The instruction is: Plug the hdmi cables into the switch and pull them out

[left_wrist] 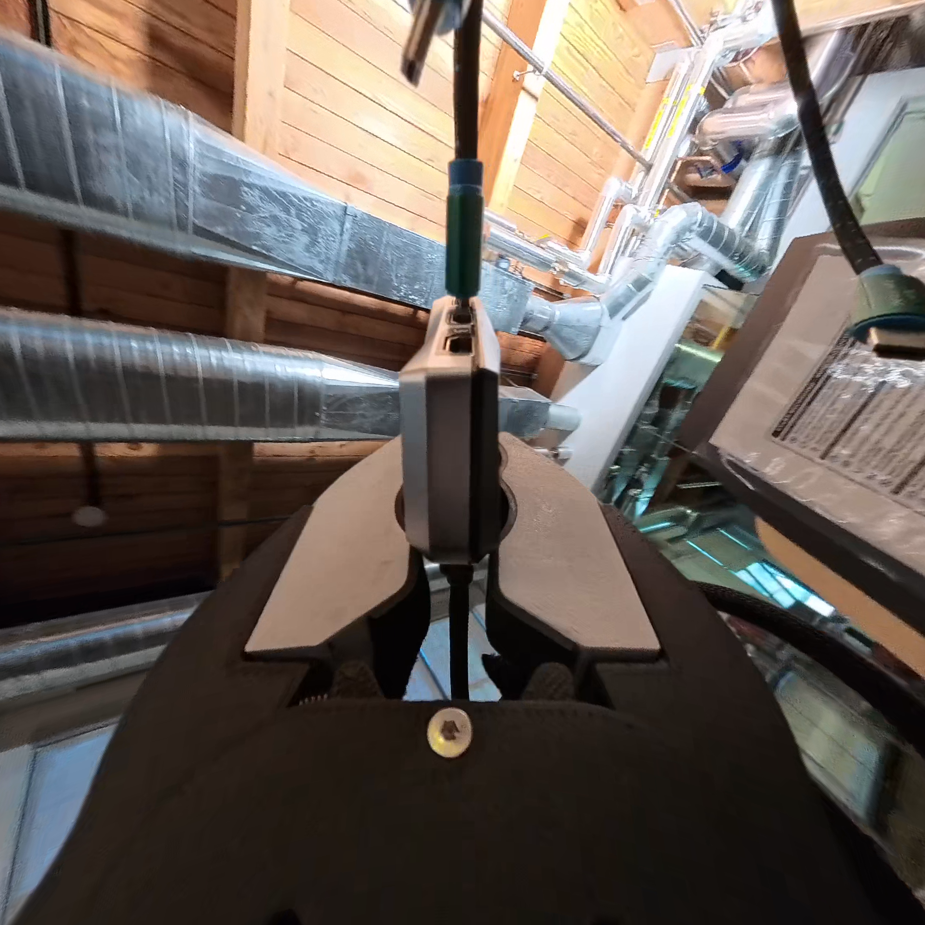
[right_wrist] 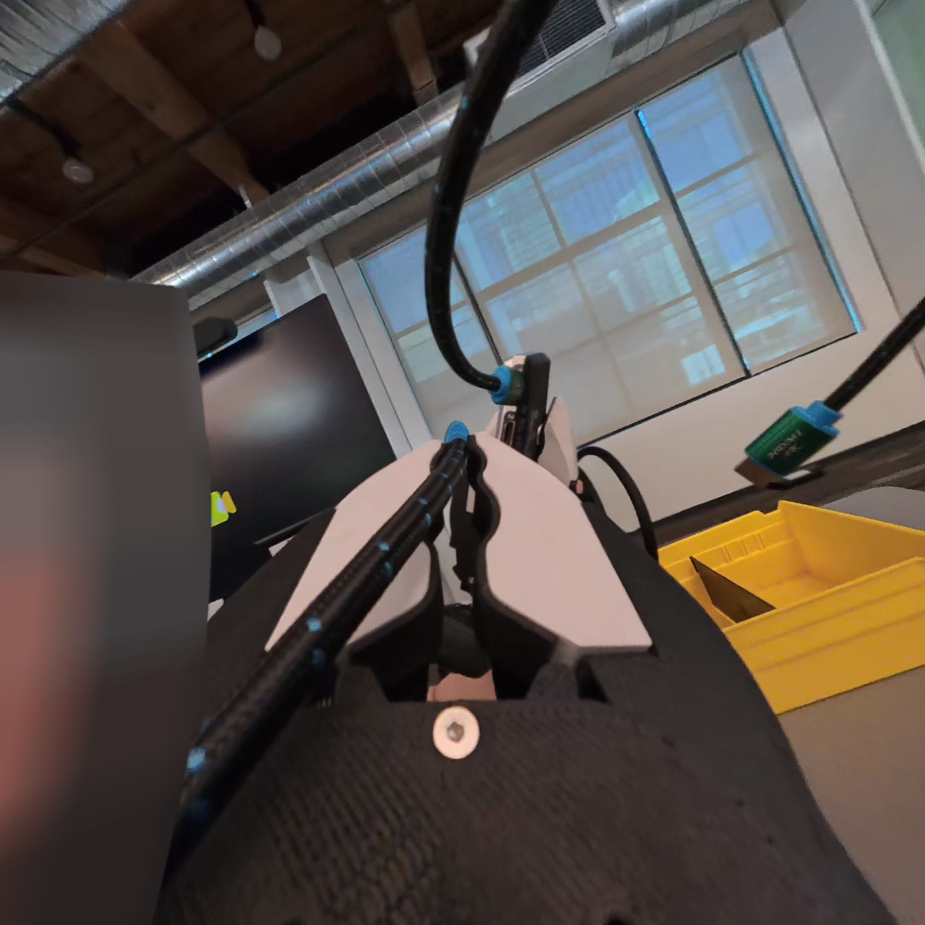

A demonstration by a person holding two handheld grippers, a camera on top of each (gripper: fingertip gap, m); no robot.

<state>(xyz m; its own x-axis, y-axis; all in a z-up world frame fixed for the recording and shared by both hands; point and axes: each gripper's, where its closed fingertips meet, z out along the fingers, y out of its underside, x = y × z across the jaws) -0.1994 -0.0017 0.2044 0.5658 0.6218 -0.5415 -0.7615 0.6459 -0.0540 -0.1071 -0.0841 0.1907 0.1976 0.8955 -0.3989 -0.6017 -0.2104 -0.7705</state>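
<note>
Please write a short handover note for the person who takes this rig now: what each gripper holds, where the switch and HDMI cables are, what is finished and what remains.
Left gripper: shut on the switch, held up in the air with its ports facing away from the camera.
Right gripper: shut on a braided cable just behind its plug, close beside the switch.
Done: one green plug sits in the farthest port.
Loose: another green plug hangs free to the right, above the yellow bin.
Left: at least two ports look empty; insert the held cable and the hanging one, then pull all out.
</note>
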